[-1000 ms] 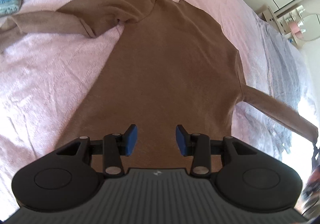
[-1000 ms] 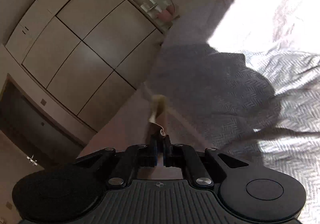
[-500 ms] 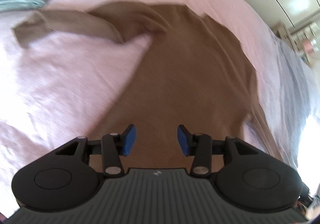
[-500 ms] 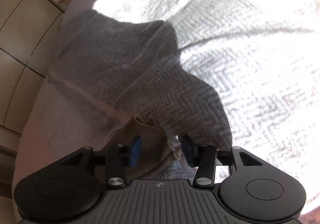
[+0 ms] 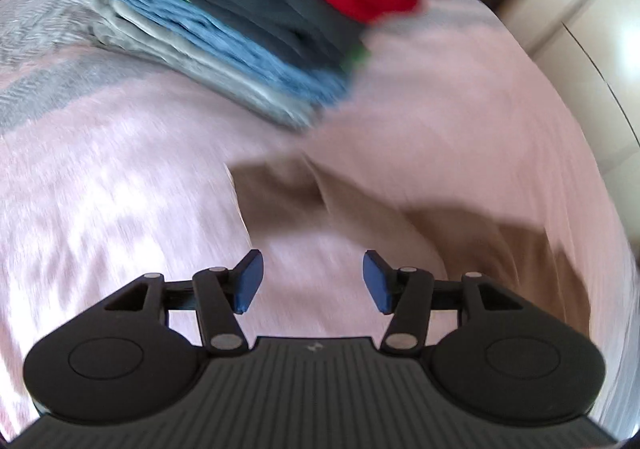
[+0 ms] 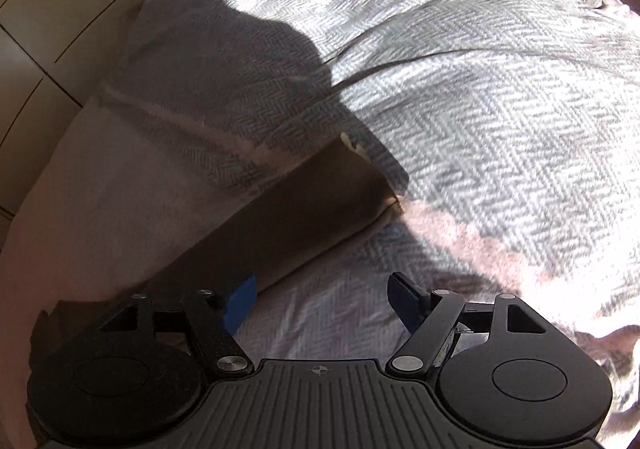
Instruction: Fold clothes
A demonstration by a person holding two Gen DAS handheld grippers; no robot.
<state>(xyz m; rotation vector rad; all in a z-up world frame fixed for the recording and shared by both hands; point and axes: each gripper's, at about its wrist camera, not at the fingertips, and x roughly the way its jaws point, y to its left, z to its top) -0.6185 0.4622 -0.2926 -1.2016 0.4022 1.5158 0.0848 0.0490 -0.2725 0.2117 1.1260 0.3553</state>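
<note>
The left gripper (image 5: 312, 281) points down at the pink sheet (image 5: 120, 209), its blue pads (image 5: 249, 281) apart and still spreading, with only bare sheet in the gap. The brown top (image 5: 520, 249) lies on the sheet just beyond and to the right of this gripper. One sleeve (image 5: 280, 189) reaches out ahead of the pads, its cuff end a little left of the gripper's midline; the darker body of the top spreads past the right pad toward the picture's right edge. Neither pad touches the cloth. Farther off, beyond the sleeve, a stack (image 5: 240, 17) of folded clothes sits on the sheet: grey and blue layers low, dark and green ones above, a red piece on top. The view is blurred, so the cloth's edges are soft.

The right gripper (image 6: 322, 303) is also tipped down, with its pads wide and widening and nothing clamped. In the right wrist view the top's other sleeve (image 6: 312, 209) runs as a brown band from behind the left pad (image 6: 239, 303) up and away to the right. Its cuff (image 6: 380, 185) lies ahead of the gripper where the sheet meets a grey herringbone blanket (image 6: 480, 109). The left pad stands right at the sleeve's near edge; whether they touch I cannot tell. The right pad is over the sheet, clear of the sleeve. A dark shadow covers the blanket beyond the cuff.
</note>
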